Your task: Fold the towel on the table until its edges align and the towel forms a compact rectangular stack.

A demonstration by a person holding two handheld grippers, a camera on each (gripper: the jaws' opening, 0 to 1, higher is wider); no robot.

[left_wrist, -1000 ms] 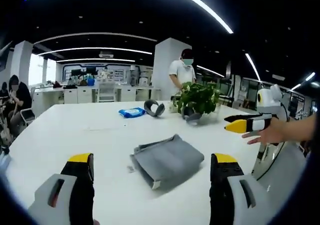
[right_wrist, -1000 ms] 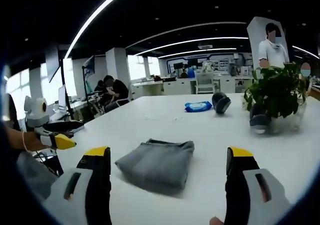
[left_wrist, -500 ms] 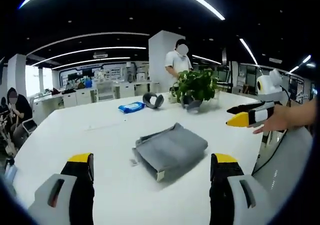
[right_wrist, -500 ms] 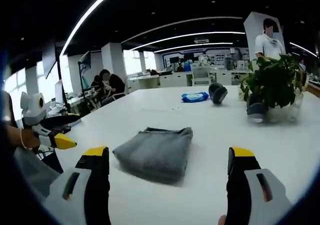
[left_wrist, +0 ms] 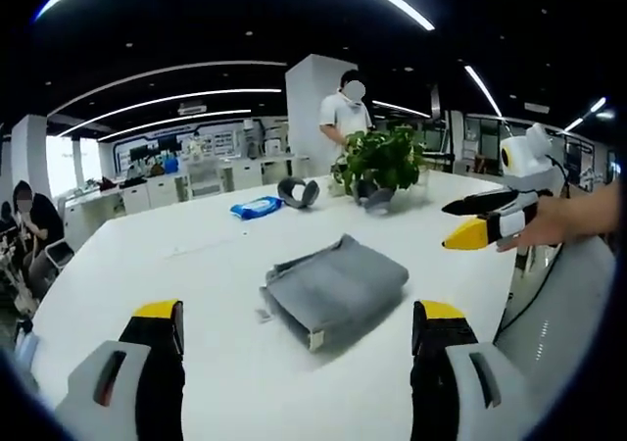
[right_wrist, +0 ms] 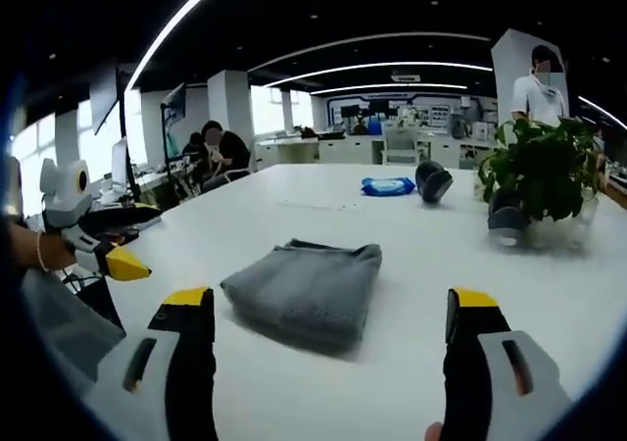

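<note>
Item: grey towel (left_wrist: 335,287) (right_wrist: 306,291), folded into a thick rectangular stack, lying flat near the middle of the white desk (left_wrist: 147,255) (right_wrist: 411,265); a small white label pokes from one corner in the left gripper view

Condition: layers look roughly aligned, one side showing stacked edges; the fold judged complete or close to it

Handling: soft, limp terry cloth, light, not fragile; layers likely to slide apart if lifted by a single ply. Best taken at a corner or along the open edge, pinching all layers together

Left gripper (left_wrist: 294,338): fingers spread wide apart, empty, held clear of the towel on the near side; also seen at the left in the right gripper view (right_wrist: 116,261), beak held by a hand

Right gripper (right_wrist: 328,328): fingers wide apart, empty, towel between and beyond them, untouched; seen too in the left gripper view (left_wrist: 480,230)

Also on desk: potted plant (left_wrist: 380,162) (right_wrist: 539,171), blue wipes pack (left_wrist: 257,207) (right_wrist: 388,185), dark headphones (left_wrist: 299,192) (right_wrist: 432,180), all well apart from the towel
</note>
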